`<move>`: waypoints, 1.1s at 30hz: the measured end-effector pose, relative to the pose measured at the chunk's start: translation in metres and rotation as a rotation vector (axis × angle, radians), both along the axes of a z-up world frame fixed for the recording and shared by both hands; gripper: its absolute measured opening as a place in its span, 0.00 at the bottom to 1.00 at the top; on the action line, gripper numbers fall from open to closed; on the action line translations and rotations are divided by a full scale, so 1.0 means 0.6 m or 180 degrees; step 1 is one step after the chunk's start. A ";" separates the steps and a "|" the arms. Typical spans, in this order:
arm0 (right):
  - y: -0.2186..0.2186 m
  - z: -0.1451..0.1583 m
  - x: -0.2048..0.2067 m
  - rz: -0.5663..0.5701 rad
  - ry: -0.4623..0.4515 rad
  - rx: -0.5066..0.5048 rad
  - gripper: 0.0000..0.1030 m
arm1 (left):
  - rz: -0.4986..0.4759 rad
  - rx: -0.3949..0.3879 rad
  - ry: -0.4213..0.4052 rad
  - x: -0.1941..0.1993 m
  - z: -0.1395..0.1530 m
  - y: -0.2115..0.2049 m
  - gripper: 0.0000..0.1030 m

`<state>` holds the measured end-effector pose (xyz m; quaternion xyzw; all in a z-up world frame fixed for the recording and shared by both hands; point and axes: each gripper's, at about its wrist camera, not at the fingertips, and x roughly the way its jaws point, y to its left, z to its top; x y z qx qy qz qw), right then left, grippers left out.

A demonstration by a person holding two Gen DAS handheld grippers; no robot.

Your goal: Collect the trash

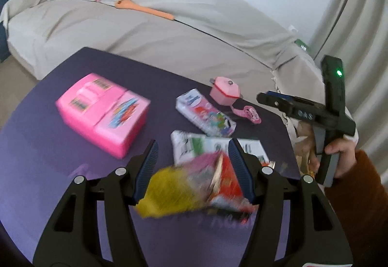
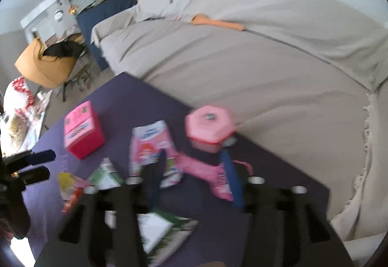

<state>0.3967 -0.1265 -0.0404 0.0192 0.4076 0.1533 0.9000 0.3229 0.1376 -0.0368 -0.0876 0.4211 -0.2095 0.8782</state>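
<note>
On a purple table lie several wrappers. My left gripper is open, its blue pads on either side of a blurred yellow, pink and red snack wrapper; whether they touch it I cannot tell. The wrapper also shows in the right wrist view. Behind it lie a white and green packet and a white and pink tissue pack. My right gripper is open over a pink toy, near the tissue pack. It also shows in the left wrist view.
A pink toy box stands on the table's left. A pink toy pot sits at the far edge, by a pink toy. A grey-covered sofa lies behind, with an orange toy arm. A white and green packet lies under my right gripper.
</note>
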 end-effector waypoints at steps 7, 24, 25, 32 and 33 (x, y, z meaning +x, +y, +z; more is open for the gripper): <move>-0.107 0.007 -0.022 -0.0675 -0.0259 0.0004 0.47 | 0.0171 0.0110 0.0785 0.131 -0.053 -0.084 0.55; -0.186 -0.047 -0.082 -0.0757 -0.0236 0.0135 0.47 | 0.0597 0.0297 0.1041 0.207 -0.110 -0.181 0.05; -0.180 -0.047 -0.082 -0.0696 -0.0234 0.0122 0.47 | 0.0553 0.0264 0.1012 0.203 -0.106 -0.178 0.05; -0.116 -0.056 -0.049 -0.0158 -0.0073 0.0223 0.47 | 0.0129 0.0228 0.0565 0.139 -0.046 -0.131 0.03; -0.103 -0.061 -0.038 -0.0094 -0.0014 0.0182 0.47 | 0.0057 0.0264 0.0481 0.124 -0.036 -0.122 0.03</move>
